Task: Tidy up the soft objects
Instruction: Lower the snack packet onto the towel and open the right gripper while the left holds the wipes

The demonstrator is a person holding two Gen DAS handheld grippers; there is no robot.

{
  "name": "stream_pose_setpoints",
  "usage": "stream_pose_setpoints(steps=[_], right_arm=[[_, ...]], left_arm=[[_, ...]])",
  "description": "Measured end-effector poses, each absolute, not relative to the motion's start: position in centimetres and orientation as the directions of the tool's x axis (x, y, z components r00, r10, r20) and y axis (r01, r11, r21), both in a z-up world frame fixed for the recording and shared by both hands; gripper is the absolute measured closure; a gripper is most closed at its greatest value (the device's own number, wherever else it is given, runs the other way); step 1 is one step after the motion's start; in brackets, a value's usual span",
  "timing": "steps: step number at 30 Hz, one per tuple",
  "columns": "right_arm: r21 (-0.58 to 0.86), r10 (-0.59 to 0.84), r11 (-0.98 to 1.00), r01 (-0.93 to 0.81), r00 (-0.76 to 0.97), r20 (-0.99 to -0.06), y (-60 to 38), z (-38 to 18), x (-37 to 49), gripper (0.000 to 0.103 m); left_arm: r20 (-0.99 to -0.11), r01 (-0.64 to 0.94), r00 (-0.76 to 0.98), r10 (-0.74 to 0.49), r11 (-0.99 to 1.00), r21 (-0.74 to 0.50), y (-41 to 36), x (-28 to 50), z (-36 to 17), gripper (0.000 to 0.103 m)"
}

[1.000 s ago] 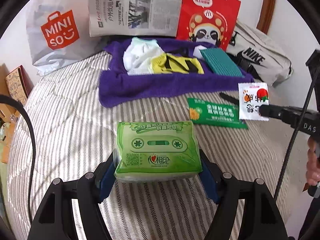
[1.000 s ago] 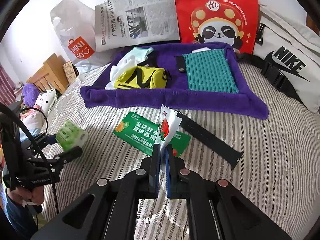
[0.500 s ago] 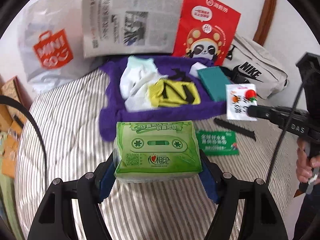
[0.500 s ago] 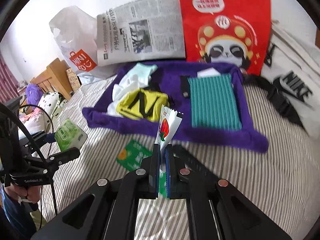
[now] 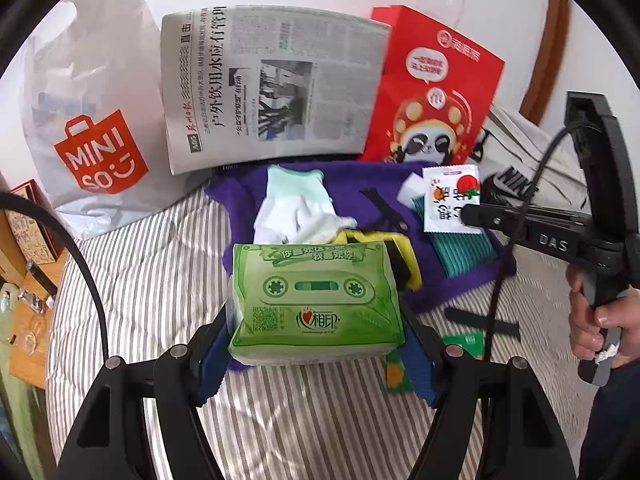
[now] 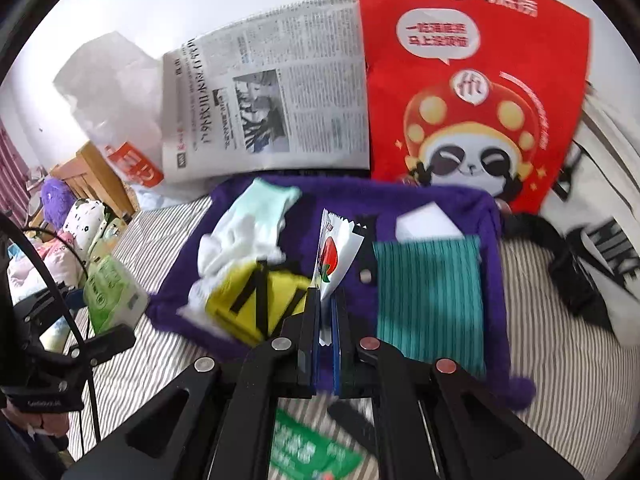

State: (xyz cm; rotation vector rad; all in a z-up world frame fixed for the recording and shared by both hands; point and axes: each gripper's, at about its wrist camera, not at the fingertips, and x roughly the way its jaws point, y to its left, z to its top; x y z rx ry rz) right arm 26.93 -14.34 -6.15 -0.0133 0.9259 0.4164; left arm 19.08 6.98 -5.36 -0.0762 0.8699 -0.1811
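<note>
While the left wrist view looks down over a striped bed [image 5: 132, 280], the left gripper [image 5: 316, 344] sits at the bottom centre with its jaws clamped on the two ends of a green tissue pack [image 5: 316, 300]. Behind the pack, in the middle of the frame, a purple towel [image 5: 240, 196] carries a white glove [image 5: 296, 208], a yellow pouch [image 5: 404, 256] and a teal cloth [image 5: 464, 248]. At the right edge a hand [image 5: 600, 320] grips the handle of the right gripper [image 5: 468, 214], whose tip pinches a small white packet [image 5: 452, 196] over the towel. A newspaper [image 5: 272, 84], a red bag [image 5: 436, 92] and a white shopping bag [image 5: 88, 120] stand along the top.

From the right wrist view, the right gripper [image 6: 326, 320] fills the lower centre, its jaws together on the lower edge of the white packet [image 6: 336, 252], which stands upright above the purple towel [image 6: 492, 240]. The glove [image 6: 248, 228] and yellow pouch [image 6: 256, 300] lie left of it, the teal cloth [image 6: 428, 300] right. At the left edge, the left gripper [image 6: 104, 332] holds the tissue pack [image 6: 112, 296]. A green packet [image 6: 304, 452] lies blurred at the bottom.
</note>
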Motion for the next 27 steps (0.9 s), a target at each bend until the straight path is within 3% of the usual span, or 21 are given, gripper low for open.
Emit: stream_pose_setpoints(steps=[22, 26, 27], right_arm=[[0.251, 0.375, 0.895, -0.368, 0.317, -0.871, -8.8, -13.0, 39.3, 0.097], [0.247, 0.36, 0.903, -0.352, 0.304, -0.882, -9.3, -13.5, 39.9, 0.091], [0.236, 0.348, 0.906, -0.35, 0.303, -0.887, -9.3, -13.6, 40.1, 0.086]], left_arm=[[-0.773, 0.053, 0.617, -0.147, 0.988, -0.145, 9.9, 23.0, -9.2, 0.031], [-0.784, 0.059, 0.602, -0.15, 0.988, -0.143, 9.6, 23.0, -9.8, 0.031], [-0.787, 0.061, 0.599, -0.15, 0.988, -0.141, 9.6, 23.0, -9.8, 0.031]])
